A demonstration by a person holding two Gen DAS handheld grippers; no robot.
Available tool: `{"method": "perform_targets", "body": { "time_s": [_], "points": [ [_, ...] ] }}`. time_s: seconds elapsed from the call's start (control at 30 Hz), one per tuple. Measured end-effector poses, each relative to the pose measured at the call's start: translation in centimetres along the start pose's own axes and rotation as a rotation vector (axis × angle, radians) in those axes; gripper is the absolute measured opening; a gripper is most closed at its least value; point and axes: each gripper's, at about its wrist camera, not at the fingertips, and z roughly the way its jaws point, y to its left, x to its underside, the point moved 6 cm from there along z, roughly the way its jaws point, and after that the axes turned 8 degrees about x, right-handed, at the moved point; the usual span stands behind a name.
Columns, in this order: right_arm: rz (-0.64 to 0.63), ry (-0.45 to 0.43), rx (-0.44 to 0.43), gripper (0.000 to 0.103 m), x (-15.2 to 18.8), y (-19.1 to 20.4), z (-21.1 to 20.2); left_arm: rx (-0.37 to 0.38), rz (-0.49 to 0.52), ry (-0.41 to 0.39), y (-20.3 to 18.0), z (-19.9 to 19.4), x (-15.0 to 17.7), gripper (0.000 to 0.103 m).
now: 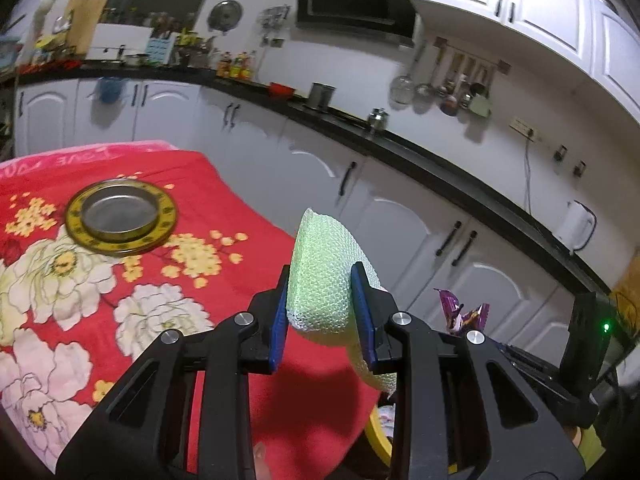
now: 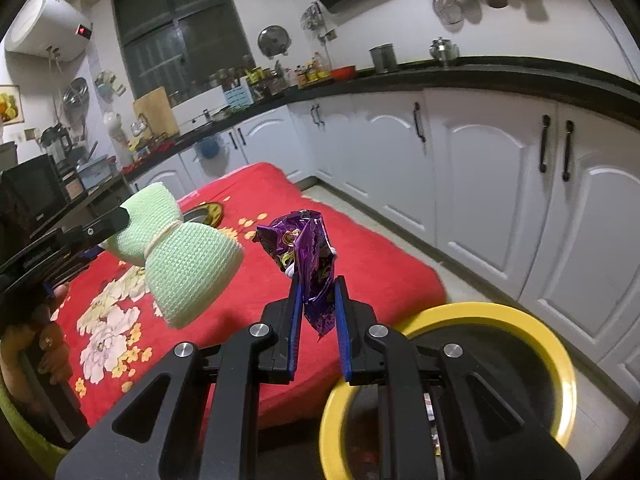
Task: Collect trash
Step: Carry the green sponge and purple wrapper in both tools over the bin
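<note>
We have the left gripper (image 1: 324, 312) clamped on a pale green foam net (image 1: 320, 280), lifted above the red flowered cloth (image 1: 240, 208). Our right gripper (image 2: 318, 312) pinches a crumpled purple wrapper (image 2: 308, 256), held just beside the yellow-rimmed bin (image 2: 560, 360) that stands at the table's edge.

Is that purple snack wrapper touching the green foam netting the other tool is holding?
Apart. In the right wrist view, red cloth shows between the purple wrapper in the right tool and the green foam netting in the left tool.
</note>
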Motion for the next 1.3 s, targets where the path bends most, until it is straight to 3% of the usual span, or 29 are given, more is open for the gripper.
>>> {"method": "perform_targets", "body": {
  "time_s": [0.53,1.3],
  "points": [
    [0.066,-0.038,0.112,0.015,1.0,-6.7,-4.2,0.102,0.129,0.062,-7.2,1.8,2.2,0.022],
    [0.116,-0.021,0.202,0.015,3.3,-11.6,-5.2,0.189,0.289,0.186,-14.0,5.0,8.0,0.022]
  ]
}}
